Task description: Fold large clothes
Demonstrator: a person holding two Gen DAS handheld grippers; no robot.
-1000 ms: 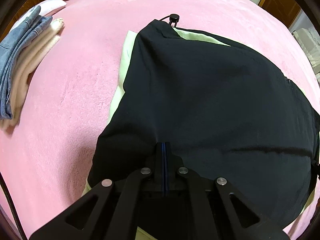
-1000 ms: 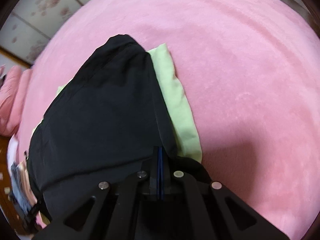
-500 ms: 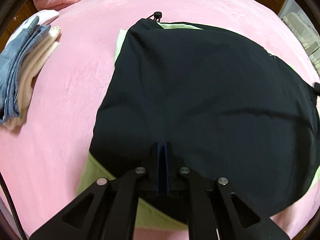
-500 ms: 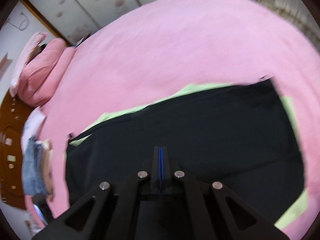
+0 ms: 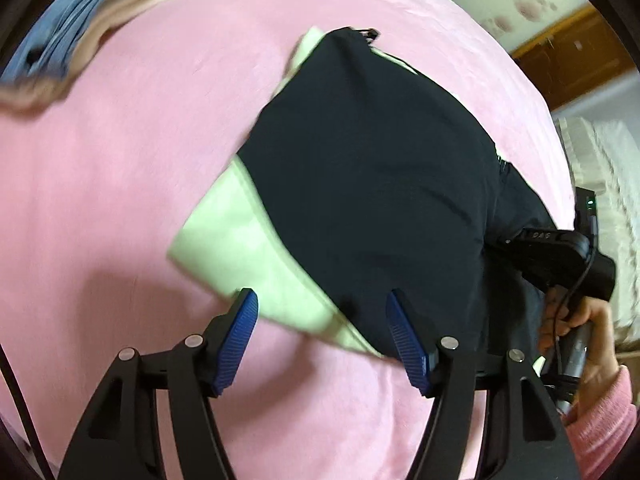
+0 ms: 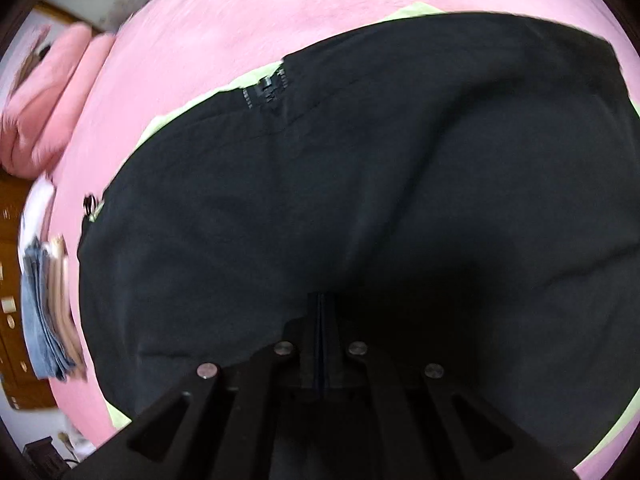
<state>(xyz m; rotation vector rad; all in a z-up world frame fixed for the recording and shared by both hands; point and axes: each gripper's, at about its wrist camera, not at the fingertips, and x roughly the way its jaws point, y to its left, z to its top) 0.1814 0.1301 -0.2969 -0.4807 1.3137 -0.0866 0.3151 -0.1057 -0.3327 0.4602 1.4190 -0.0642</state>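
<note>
Since a second ago the left gripper has let go, its jaws just spread apart and lifted off the black garment, which lies folded over its pale green lining mid-bed on the pink blanket. Right gripper jaws are pressed together on the black cloth. Folded jeans sit near the blanket's far edge.

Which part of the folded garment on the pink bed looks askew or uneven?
The black layer does not cover the pale green layer squarely: a broad green wedge sticks out at the near corner, only a thin strip along the far edge. Otherwise nothing stands out.
</note>
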